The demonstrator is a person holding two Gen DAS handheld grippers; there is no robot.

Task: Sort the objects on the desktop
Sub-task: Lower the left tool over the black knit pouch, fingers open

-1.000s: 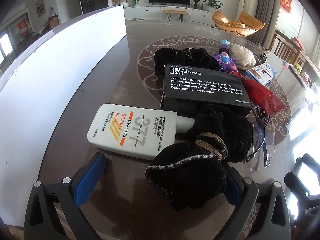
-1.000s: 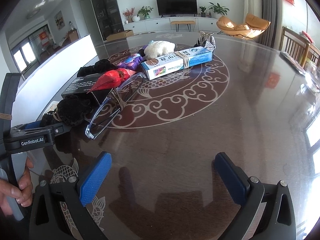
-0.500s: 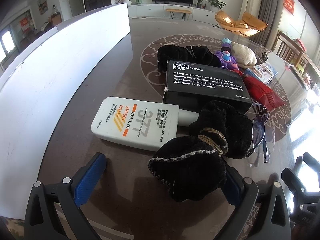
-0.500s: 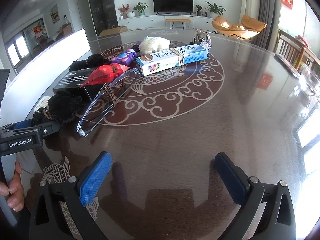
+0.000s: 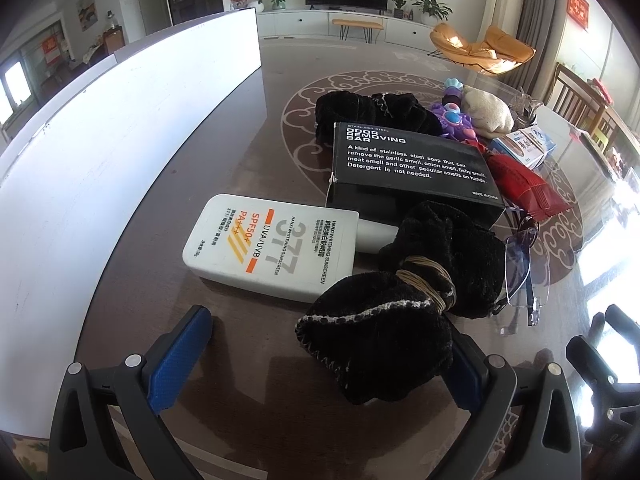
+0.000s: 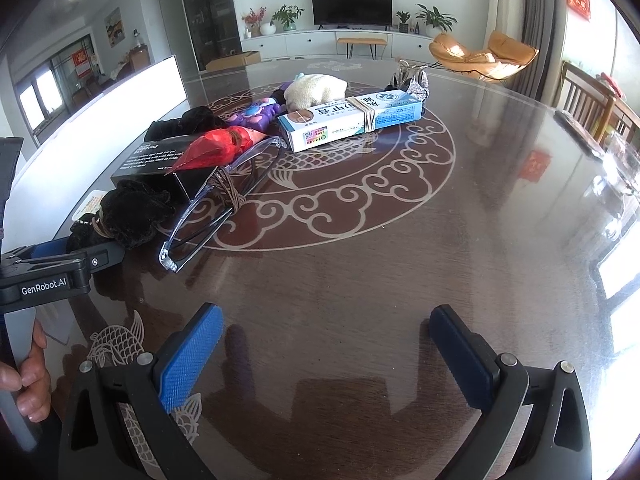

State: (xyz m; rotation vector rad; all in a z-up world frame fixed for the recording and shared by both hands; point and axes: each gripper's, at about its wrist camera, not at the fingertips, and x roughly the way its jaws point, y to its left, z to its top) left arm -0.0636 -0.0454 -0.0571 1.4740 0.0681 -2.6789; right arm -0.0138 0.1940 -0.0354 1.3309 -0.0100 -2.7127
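Note:
My left gripper is open. The near end of a black cloth bundle, tied with a rubber band, lies between its fingers and hides part of the right fingertip. A white sunscreen bottle lies just beyond it, with a black box behind. Clear glasses rest to the right of the bundle. My right gripper stands open over bare table with nothing between its fingers. From there I see the glasses, the bundle, a red packet and a toothpaste box.
A tall white board lines the table's left side. Further back lie a second black cloth, a purple toy, a cream plush and crumpled foil. Glassware stands at the right edge. A hand holds the left gripper.
Both views have drifted only slightly; the objects sit a little further up in the left wrist view. No object has moved, and both grippers have stayed open.

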